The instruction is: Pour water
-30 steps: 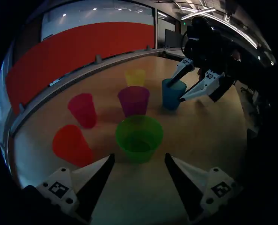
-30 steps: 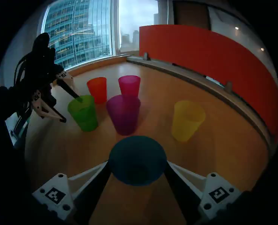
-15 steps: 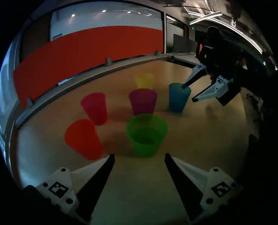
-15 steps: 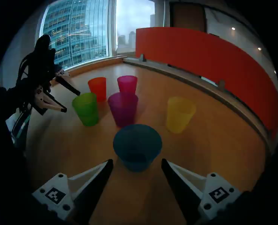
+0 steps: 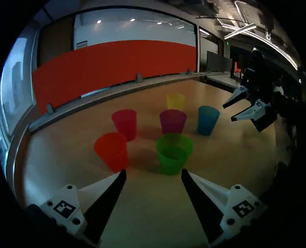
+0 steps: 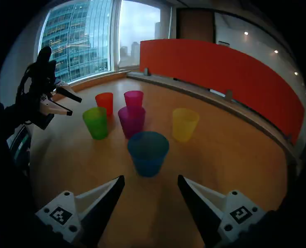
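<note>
Our left gripper (image 5: 153, 174) gapes wide, empty, green cup (image 5: 173, 153) just clear at one o'clock; our right gripper (image 6: 151, 177), equally spread, has the blue cup (image 6: 148, 153) at twelve, untouched.

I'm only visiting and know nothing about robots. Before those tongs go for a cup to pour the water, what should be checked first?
1. Left tongs open and empty: ok.
2. Right tongs open and empty: ok.
3. Green cup upright on the table, just ahead of the left tongs: ok.
4. Blue cup upright, just ahead of the right tongs: ok.
5. Purple cup standing apart from the green and blue cups: ok.
6. Water in the green or blue cup: cannot tell.
</note>
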A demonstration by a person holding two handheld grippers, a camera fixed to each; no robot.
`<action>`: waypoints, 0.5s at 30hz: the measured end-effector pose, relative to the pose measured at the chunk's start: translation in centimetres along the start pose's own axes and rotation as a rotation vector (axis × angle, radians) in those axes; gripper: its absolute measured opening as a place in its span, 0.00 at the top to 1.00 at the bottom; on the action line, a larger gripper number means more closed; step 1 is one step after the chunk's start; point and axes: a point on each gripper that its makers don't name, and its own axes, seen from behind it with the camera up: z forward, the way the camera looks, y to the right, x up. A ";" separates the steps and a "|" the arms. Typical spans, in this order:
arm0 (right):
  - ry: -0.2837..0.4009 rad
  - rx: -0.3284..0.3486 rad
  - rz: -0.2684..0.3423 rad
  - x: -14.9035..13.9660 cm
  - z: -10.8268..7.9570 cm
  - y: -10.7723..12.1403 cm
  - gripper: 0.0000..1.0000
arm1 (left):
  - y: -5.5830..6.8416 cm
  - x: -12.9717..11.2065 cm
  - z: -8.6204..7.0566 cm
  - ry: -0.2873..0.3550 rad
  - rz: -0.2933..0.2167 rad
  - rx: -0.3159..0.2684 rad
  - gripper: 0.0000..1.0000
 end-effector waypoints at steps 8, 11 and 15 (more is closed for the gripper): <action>0.103 -0.096 0.048 1.0 -2.3 0.9 0.00 | -1.9 1.3 -1.4 0.102 -0.070 0.115 0.01; 0.143 -0.145 0.075 1.4 -3.2 1.6 0.00 | -2.6 1.6 -1.9 0.139 -0.092 0.158 0.01; 0.197 -0.220 0.109 2.1 -4.5 3.0 0.00 | -3.5 2.5 -2.9 0.196 -0.097 0.226 0.01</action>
